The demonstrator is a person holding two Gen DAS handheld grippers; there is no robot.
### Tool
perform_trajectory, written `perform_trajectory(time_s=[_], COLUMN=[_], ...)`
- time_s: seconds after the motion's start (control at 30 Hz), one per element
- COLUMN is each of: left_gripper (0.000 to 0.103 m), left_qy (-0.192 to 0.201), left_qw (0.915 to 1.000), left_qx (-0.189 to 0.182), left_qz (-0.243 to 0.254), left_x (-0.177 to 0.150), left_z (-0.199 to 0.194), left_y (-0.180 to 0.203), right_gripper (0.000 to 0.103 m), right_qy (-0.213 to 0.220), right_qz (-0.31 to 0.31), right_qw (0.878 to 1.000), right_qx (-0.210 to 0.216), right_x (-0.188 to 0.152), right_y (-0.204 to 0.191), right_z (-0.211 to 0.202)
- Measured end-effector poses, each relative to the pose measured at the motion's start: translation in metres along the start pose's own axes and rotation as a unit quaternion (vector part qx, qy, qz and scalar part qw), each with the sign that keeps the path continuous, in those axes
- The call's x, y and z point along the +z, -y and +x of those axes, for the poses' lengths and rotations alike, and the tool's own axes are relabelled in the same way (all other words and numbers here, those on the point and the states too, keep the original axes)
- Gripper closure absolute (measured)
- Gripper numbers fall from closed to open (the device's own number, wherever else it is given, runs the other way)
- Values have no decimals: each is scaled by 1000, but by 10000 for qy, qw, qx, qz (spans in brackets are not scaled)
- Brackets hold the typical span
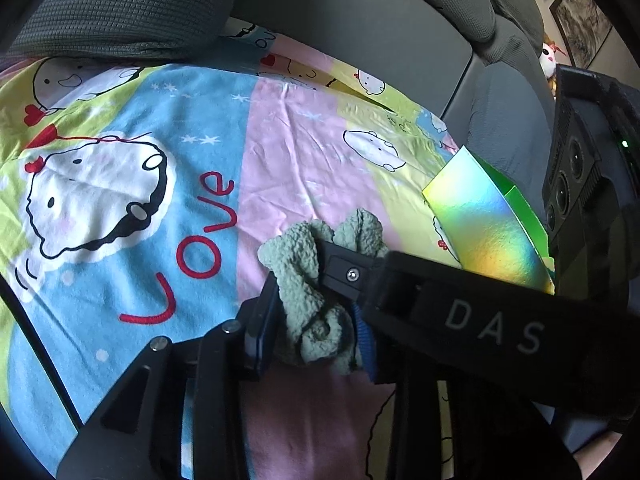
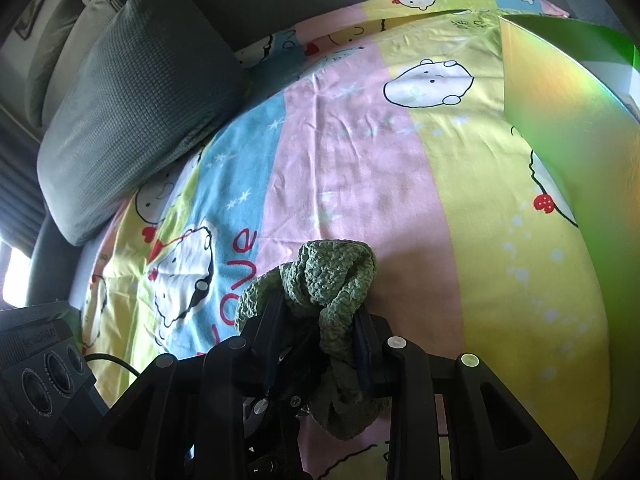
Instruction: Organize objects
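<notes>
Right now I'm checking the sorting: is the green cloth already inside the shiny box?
No, the green cloth is pinched in the right gripper, apart from the shiny box.

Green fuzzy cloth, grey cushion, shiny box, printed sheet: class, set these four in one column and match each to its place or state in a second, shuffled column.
Column one:
1. green fuzzy cloth
2. grey cushion
3. shiny box
4. printed sheet

Column two:
A. spread flat under everything
B. standing open at the sheet's right side
C. pinched between gripper fingers
D. lying at the sheet's far left edge

Pairs: 1-C, 2-D, 3-B, 4-A. Both the left gripper and the right gripper grip the cloth.
</notes>
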State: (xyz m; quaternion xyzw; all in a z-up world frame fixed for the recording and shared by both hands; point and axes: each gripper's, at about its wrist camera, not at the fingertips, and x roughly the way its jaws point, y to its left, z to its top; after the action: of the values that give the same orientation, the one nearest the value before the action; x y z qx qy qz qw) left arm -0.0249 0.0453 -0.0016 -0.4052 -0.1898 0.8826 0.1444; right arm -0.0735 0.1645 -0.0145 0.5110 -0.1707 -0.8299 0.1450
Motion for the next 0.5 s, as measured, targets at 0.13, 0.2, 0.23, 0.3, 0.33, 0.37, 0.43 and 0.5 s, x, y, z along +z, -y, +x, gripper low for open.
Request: perform_trajectory(time_s=[0.13, 0.2, 0.23, 0.3, 0.33, 0.37, 0.43, 0.5], left_gripper=[71, 71, 71, 71, 71, 71, 71, 71], left_qy=[-15, -16, -17, -14, -14, -15, -14, -14], left_qw=[10000, 9999, 9999, 9999, 9999, 10000, 10000, 10000], left_qx=[66, 75, 76, 77, 76, 72, 60, 62], left_qz=[64, 78, 78, 77, 71, 67, 56, 58], left_x=[-1, -1, -1, -1, -1, -1, -1, -1], left_z=[1, 1, 1, 1, 1, 1, 2, 2], left_y=[1, 1, 1, 1, 1, 1, 1, 1], right_gripper=[72, 71, 71, 71, 71, 71, 71, 71], right_qy=[63, 86, 95, 112, 112, 106, 108, 121], right_qz=[-24, -26, -35, -39, -42, -53, -89, -74], right_qw=[9999, 9999, 9999, 9999, 9999, 9999, 9999, 9999], right_qx=[86, 97, 96, 95, 93, 87, 58, 54], right_x=[-1, -1, -1, -2, -2, -2, -2, -2], right_y=[2, 2, 2, 2, 2, 2, 1, 1], right_z=[0, 0, 0, 0, 0, 0, 1, 2])
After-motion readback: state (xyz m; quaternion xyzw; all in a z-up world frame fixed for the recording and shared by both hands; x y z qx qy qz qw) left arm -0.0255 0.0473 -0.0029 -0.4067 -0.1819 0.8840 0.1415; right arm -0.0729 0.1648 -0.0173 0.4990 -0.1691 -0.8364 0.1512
